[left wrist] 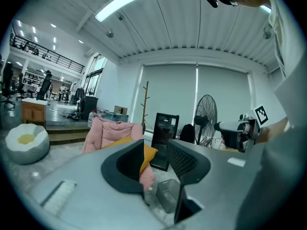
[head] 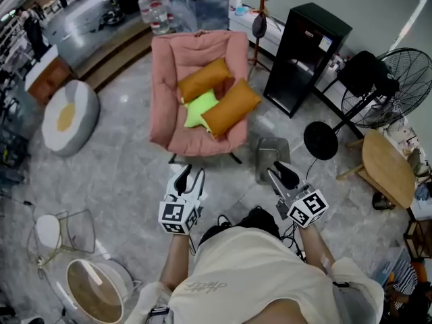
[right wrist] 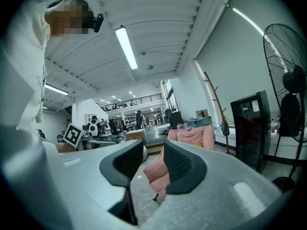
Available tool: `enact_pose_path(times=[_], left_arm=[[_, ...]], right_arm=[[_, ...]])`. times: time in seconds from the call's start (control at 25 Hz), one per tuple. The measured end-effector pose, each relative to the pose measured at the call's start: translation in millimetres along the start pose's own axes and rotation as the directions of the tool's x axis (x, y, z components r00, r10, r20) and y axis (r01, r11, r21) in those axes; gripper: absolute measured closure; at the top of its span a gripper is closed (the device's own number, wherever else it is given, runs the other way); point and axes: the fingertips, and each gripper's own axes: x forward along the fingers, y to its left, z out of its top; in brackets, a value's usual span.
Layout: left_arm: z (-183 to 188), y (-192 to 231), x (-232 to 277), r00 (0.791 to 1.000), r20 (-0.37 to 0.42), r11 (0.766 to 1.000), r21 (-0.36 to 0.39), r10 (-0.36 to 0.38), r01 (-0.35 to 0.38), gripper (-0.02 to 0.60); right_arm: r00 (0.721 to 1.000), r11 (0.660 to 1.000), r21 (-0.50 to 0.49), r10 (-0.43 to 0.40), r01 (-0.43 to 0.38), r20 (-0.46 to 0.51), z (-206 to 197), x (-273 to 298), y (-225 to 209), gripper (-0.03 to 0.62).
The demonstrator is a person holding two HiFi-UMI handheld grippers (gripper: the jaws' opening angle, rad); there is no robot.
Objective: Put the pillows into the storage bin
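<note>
Two orange pillows (head: 204,79) (head: 230,106) and a lime green pillow (head: 200,108) lie on a pink armchair (head: 165,79). On the floor just right of the chair's front stands a small grey storage bin (head: 270,155). My left gripper (head: 187,179) hovers in front of the chair, open and empty. My right gripper (head: 281,175) is over the bin's near side, also open with nothing between its pads. The left gripper view has its jaws (left wrist: 156,150) framing the chair (left wrist: 108,131), an orange pillow (left wrist: 148,155) and the bin (left wrist: 168,193). The right gripper (right wrist: 153,159) looks toward the chair (right wrist: 192,135).
A black cabinet (head: 307,56) stands right of the chair, with a floor fan (head: 398,86) and a round wooden table (head: 386,167) beyond. A grey and white pouf (head: 69,117) sits at left. A wire chair (head: 64,235) and a round basket (head: 94,289) are near left.
</note>
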Motion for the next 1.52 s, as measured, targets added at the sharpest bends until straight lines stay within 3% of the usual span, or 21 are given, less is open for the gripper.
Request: enact_pose_path(times=[0.48,0.8,1.2,1.52], left_arm=[[-12,6,23,0.998,-0.052,0.999,-0.045,-0.027,0.025,0.43],[-3,14,77,0.992,-0.118,0.998,-0.048,-0.042,0.037,0.434],[48,35,204,0.988,-0.133,0.996,0.022,-0.081,0.084,0.434],[53,50,245,0.988,-0.13,0.996,0.019,-0.079,0.082,0.436]], right_arm=[[0.997,0.999,0.042,-0.009,0.012,-0.073,-23,9,-16,0.439],[0.997,0.99,0.142,-0.013,0.023,-0.073,-26,54,-69,0.439],[1.0,0.99,0.143,-0.001,0.004,-0.028,-13,133,-168,0.439],[0.999,0.988,0.156,-0.004,0.012,-0.053,-13,163,-209,0.439]])
